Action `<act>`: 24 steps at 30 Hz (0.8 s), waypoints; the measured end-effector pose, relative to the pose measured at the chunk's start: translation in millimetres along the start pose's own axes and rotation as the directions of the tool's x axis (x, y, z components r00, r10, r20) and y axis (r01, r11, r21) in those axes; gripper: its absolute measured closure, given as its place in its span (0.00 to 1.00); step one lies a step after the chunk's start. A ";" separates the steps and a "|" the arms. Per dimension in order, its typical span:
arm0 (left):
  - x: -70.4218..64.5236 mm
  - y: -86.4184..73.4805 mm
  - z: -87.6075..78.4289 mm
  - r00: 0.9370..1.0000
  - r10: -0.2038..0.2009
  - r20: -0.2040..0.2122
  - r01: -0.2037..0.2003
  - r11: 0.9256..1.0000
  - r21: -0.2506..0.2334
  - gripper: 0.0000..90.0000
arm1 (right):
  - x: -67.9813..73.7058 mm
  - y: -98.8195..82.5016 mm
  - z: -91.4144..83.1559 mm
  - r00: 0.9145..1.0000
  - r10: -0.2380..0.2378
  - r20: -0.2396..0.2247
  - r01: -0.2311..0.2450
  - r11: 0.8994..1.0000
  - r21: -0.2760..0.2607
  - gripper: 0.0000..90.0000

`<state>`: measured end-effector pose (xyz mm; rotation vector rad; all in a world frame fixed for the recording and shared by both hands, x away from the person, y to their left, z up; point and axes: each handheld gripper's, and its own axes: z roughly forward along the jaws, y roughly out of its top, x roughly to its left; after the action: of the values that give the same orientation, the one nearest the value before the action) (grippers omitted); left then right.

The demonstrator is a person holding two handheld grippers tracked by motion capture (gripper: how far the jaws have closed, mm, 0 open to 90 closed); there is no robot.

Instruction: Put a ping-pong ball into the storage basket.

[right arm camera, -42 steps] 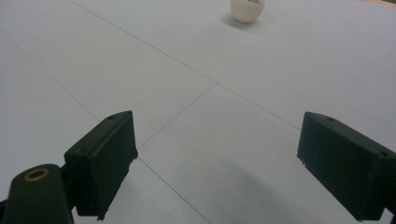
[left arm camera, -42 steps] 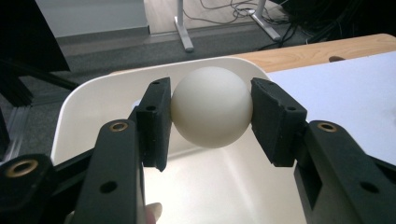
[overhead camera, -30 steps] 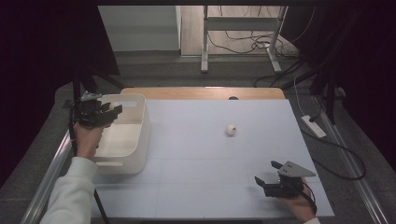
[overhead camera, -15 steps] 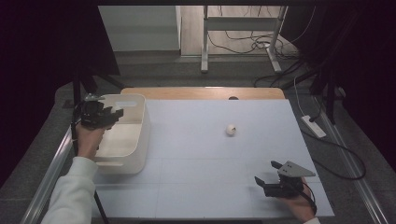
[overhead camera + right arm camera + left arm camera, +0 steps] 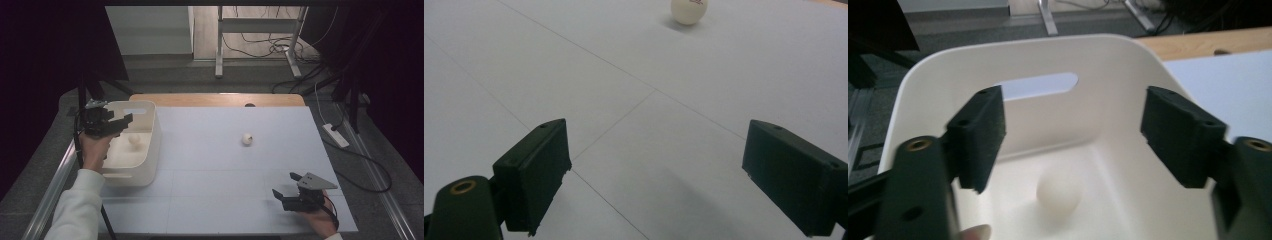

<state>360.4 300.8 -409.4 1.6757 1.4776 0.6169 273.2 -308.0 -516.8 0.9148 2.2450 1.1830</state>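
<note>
White bin (image 5: 150, 145), left of frame, holding one white ball (image 5: 1059, 192); left gripper (image 5: 1070, 132) hovering above, jaws just opening, now spread, nothing between them.

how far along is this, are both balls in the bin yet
Half done, by the look of it. One ball lies on the floor of the bin. The left tool hangs above it; its jaws have just been opening, with nothing between them. The other ball sits on the table, apart from the open right tool, which holds nothing. Left: pick it up and drop it in.
</note>
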 end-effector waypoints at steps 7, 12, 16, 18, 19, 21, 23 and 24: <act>-4.7 -0.1 -5.1 0.997 0.006 0.080 -0.005 1.000 -0.013 0.20 | 0.4 1.3 1.4 1.000 -0.003 -0.006 0.003 1.000 0.000 0.13; -8.9 -0.7 -13.1 0.992 -0.003 0.129 0.009 0.999 -0.046 0.19 | 0.1 2.1 2.5 1.000 -0.004 -0.005 0.004 1.000 -0.001 0.13; -14.7 -1.7 -21.2 0.985 0.005 0.175 0.009 0.997 -0.078 0.19 | 0.0 3.7 4.2 1.000 -0.004 -0.002 0.004 1.000 -0.001 0.13; -17.0 -2.0 -23.8 0.982 0.010 0.191 0.007 0.996 -0.089 0.19 | -0.4 3.8 4.2 1.000 -0.001 -0.001 0.001 1.000 -0.002 0.13; -20.8 -2.4 -26.9 0.978 0.020 0.207 0.001 0.995 -0.103 0.19 | -0.6 3.9 4.1 1.000 0.000 -0.002 0.000 1.000 -0.003 0.13; -25.5 -2.6 -29.6 0.974 0.035 0.224 -0.009 0.994 -0.113 0.19 | -0.8 4.4 4.1 1.000 0.005 -0.002 -0.005 1.000 -0.005 0.13; -30.4 -3.1 -32.4 0.970 0.048 0.238 -0.019 0.992 -0.124 0.19 | -0.7 4.6 4.1 1.000 0.006 -0.002 -0.006 1.000 -0.006 0.13; -32.6 -3.3 -33.6 0.968 0.053 0.246 -0.022 0.992 -0.128 0.19 | -0.5 4.5 4.0 1.000 0.005 -0.003 -0.005 1.000 -0.007 0.13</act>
<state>325.4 277.5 -388.5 1.6227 1.2065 0.4876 277.6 -304.3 -515.1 0.9175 2.2403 1.1944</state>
